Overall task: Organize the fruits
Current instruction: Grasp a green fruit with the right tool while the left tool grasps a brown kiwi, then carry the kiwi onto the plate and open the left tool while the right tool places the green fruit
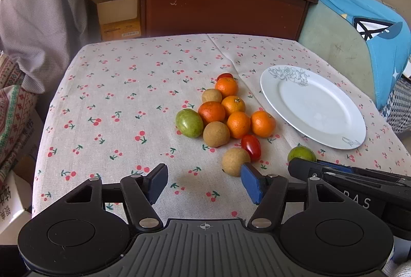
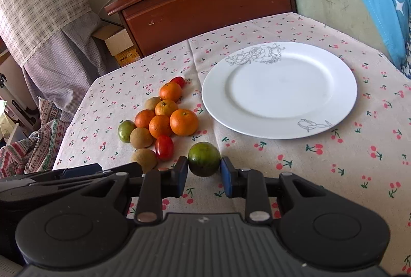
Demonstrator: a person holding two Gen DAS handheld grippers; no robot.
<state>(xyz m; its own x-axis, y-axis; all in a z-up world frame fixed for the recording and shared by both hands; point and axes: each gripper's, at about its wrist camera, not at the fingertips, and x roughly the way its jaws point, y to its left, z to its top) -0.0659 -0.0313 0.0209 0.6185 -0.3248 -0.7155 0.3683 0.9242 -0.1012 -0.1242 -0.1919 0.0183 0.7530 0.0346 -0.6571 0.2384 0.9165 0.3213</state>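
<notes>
A pile of fruit lies on the cherry-print tablecloth: several small oranges, brown round fruits, two red cherry tomatoes and a green fruit. It also shows in the right wrist view. A white plate sits to the right, bare; it shows in the left wrist view too. My right gripper has its blue pads against both sides of a dark green round fruit on the cloth. My left gripper is open and empty, just before a brown fruit.
A brown wooden cabinet stands behind the table with a red snack box on top. A cardboard box sits to its left. A green chair with blue cloth is at the right. Fabric piles lie at the left.
</notes>
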